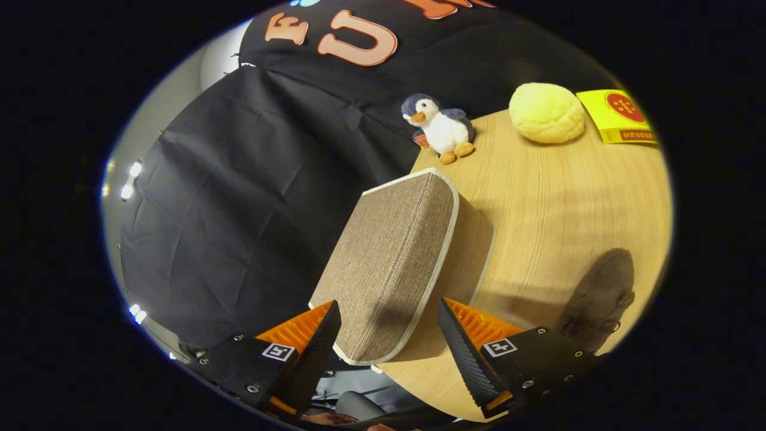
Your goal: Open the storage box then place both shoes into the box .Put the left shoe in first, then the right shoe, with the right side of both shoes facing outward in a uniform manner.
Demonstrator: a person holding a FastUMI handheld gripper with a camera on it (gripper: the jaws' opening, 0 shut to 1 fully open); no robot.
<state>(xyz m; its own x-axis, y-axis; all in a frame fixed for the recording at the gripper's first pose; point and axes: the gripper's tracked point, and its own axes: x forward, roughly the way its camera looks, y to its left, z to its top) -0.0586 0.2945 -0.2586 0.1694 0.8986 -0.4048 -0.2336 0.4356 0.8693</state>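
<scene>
The storage box (392, 263) is brown woven fabric with white piping. It stands on the wooden table (550, 197) near the table's edge, and its lid looks closed. My gripper (388, 306) is open wide, tilted, with the near end of the box's top between the two fingers (317, 344). I see no firm press of either finger on the fabric. The right finger stands in front of the box's shaded side.
Beyond the box a penguin plush (440, 127) sits at the table's far edge. A round yellow plush (546, 112) and a flat yellow packet (616, 115) lie further along the same edge. The gripper's shadow (598, 299) falls on bare wood beside the box.
</scene>
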